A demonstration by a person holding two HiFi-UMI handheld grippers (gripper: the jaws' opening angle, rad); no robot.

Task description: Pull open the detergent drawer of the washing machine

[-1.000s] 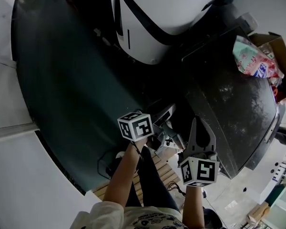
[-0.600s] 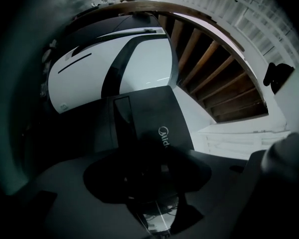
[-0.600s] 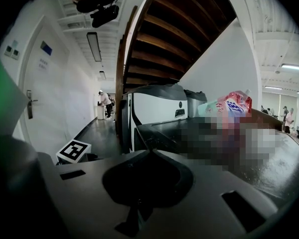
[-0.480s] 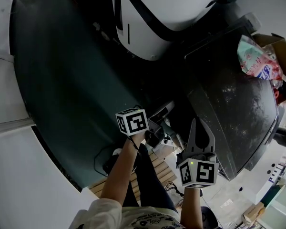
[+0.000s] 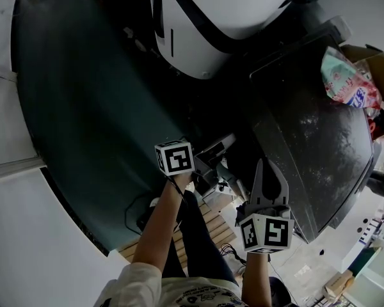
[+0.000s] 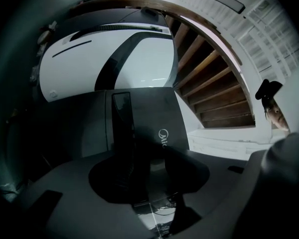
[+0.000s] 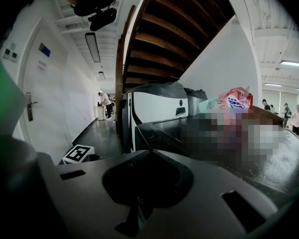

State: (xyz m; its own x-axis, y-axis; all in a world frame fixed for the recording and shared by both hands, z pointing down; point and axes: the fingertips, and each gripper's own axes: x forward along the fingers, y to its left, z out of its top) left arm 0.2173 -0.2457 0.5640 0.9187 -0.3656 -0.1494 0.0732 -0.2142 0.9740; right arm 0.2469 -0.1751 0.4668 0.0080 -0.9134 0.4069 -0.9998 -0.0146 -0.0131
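Left gripper view — grey, logo-marked detergent drawer beyond parted jaws of left gripper — right gripper clenched.

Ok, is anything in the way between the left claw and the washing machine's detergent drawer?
Nothing visible. The left claw is right up at the grey drawer front with the logo, its jaws apart around the lower edge. It is too dark to tell whether they grip it. The right claw is shut and not between them.

Counted one washer. In front of it were two: left gripper, right gripper. At its corner sat one pouch and one box.
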